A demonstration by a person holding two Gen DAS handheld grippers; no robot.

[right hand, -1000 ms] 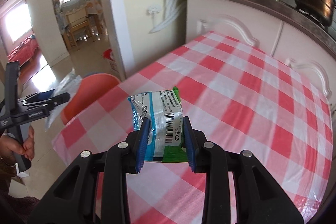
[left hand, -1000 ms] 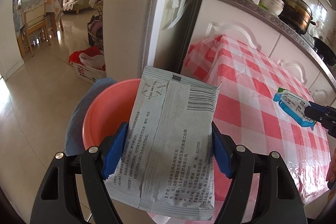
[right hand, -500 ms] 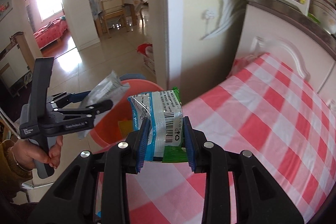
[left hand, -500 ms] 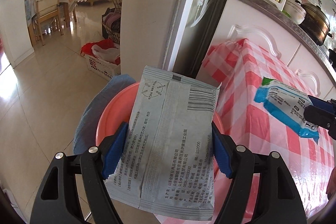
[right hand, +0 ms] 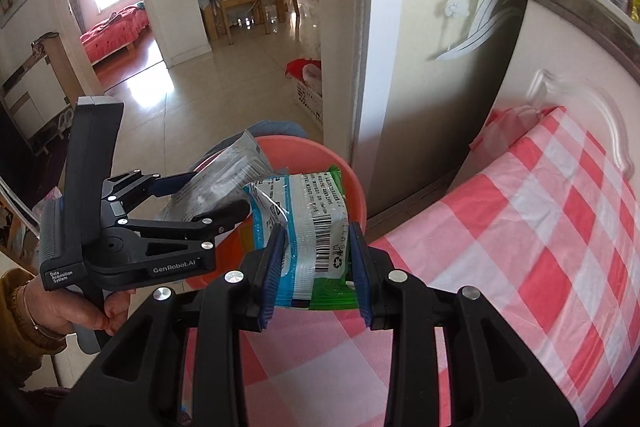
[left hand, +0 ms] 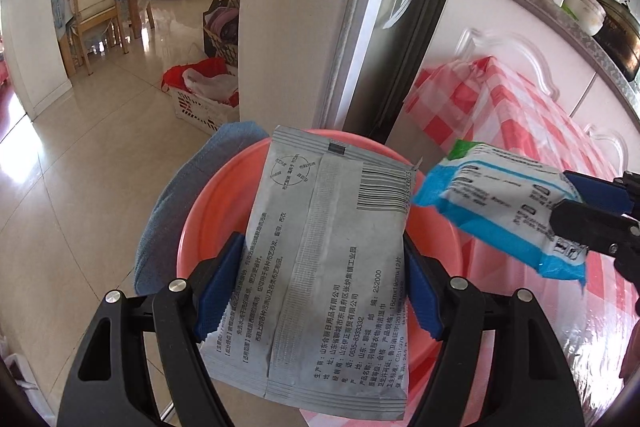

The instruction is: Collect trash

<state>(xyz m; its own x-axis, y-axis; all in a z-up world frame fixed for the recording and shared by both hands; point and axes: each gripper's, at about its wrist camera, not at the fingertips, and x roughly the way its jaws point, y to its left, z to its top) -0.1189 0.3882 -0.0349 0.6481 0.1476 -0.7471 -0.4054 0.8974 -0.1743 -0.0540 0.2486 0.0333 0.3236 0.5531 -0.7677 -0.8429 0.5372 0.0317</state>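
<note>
My left gripper [left hand: 324,287] is shut on a flat grey wipes packet [left hand: 320,267] and holds it above an orange-red basin [left hand: 212,211]. My right gripper [right hand: 316,259] is shut on a blue, white and green wet-wipe pack [right hand: 308,223] and holds it over the basin's rim [right hand: 352,183] at the table's end. The same pack [left hand: 496,203] shows in the left wrist view beside the grey packet. The left gripper and grey packet [right hand: 224,183] show in the right wrist view over the basin.
A table with a red and white checked cloth [right hand: 520,235] stands right of the basin. A blue cloth [left hand: 180,195] hangs on the basin's left side. A pillar [left hand: 288,11] and a white cabinet [left hand: 500,39] rise behind. A white basket [left hand: 204,99] sits on the tiled floor.
Both grippers have moved left off the table toward the basin. The right gripper's wet-wipe pack now hangs over the basin, close to the grey packet.
</note>
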